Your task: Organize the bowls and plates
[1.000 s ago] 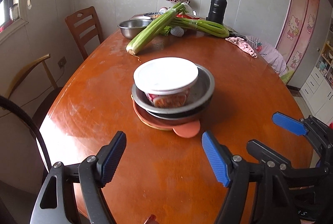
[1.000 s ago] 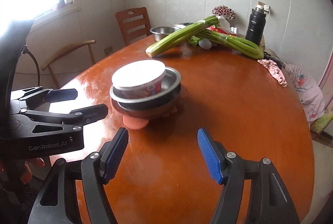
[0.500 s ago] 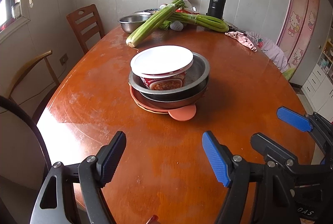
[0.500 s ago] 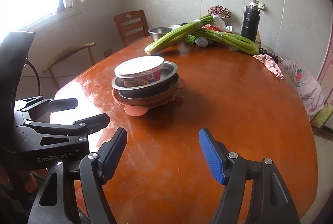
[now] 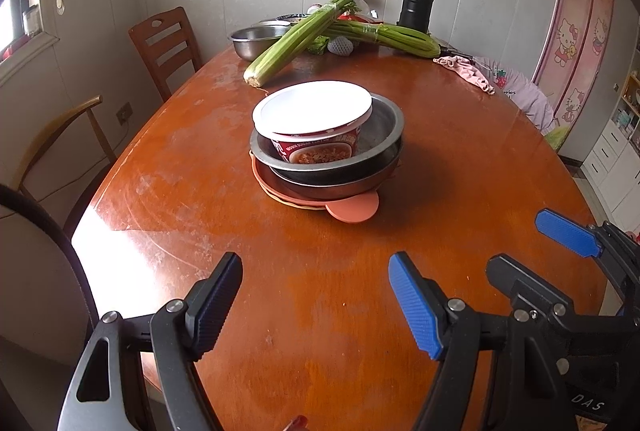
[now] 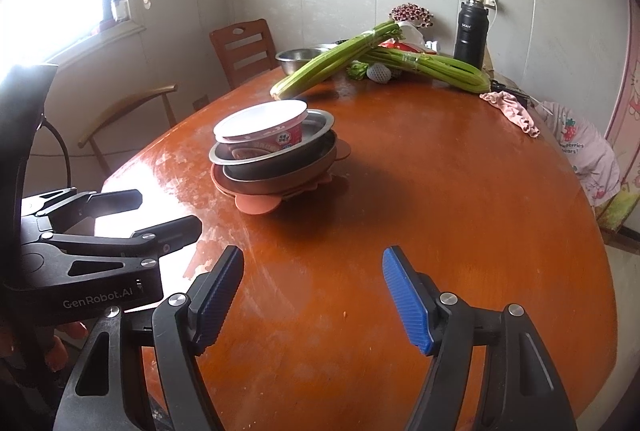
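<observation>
A stack stands mid-table: an instant-noodle bowl with a white lid (image 5: 312, 109) (image 6: 262, 123) sits inside a steel bowl (image 5: 384, 129) (image 6: 316, 127), on a dark bowl (image 5: 340, 183) (image 6: 280, 173), on orange plates (image 5: 352, 209) (image 6: 256, 205). My left gripper (image 5: 314, 291) is open and empty, near the table's front edge, well short of the stack. It also shows in the right wrist view (image 6: 152, 213). My right gripper (image 6: 312, 291) is open and empty, to the right of the left one; it also shows in the left wrist view (image 5: 536, 243).
The orange wooden table (image 5: 460, 159) carries celery bunches (image 5: 292, 41) (image 6: 332, 61), another steel bowl (image 5: 254, 41), a black flask (image 5: 416, 1) and a pink cloth (image 5: 466, 69) at its far end. Wooden chairs (image 5: 166, 47) stand at the left.
Both grippers have drawn back from the stack toward the table's near edge, so the stack looks farther away. Both stayed open and empty.
</observation>
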Tool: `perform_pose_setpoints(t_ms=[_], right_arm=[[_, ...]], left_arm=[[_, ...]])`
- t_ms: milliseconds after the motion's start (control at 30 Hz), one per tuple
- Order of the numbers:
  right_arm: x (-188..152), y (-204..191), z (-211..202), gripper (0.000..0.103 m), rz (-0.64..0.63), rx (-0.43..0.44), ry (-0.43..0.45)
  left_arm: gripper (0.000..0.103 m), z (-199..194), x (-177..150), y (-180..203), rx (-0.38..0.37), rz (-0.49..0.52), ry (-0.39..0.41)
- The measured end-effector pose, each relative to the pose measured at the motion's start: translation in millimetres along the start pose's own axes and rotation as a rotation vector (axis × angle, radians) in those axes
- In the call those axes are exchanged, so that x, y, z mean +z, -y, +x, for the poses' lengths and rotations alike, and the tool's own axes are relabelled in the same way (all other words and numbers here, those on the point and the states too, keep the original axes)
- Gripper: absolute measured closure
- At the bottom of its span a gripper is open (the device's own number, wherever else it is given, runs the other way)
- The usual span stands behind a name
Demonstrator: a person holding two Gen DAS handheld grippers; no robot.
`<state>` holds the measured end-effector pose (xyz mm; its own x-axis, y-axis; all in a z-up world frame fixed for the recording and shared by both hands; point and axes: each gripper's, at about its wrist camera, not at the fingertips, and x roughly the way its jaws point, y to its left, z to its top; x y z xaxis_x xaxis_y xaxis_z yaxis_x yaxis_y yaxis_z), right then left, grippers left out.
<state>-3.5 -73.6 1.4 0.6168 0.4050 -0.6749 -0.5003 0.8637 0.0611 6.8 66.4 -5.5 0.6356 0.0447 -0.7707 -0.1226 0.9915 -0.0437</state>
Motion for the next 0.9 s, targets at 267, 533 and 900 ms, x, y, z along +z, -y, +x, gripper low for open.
perform_pose_setpoints(t_ms=[267,533,900], right_arm=[[-4,-1,-1,0.029,0.003,0.000,-0.003],[-8,-2,-4,0.029,0.007,-0.004,-0.004],[-14,0,-8,0.029,0.023,-0.019,-0.002]], left_arm=[[0.028,-2,-4,2,0.009,0.004,-0.002],[0.028,-1,-7,3,0.018,0.010,-0.006],[0.028,2,-12,3,0.019,0.016,-0.011]])
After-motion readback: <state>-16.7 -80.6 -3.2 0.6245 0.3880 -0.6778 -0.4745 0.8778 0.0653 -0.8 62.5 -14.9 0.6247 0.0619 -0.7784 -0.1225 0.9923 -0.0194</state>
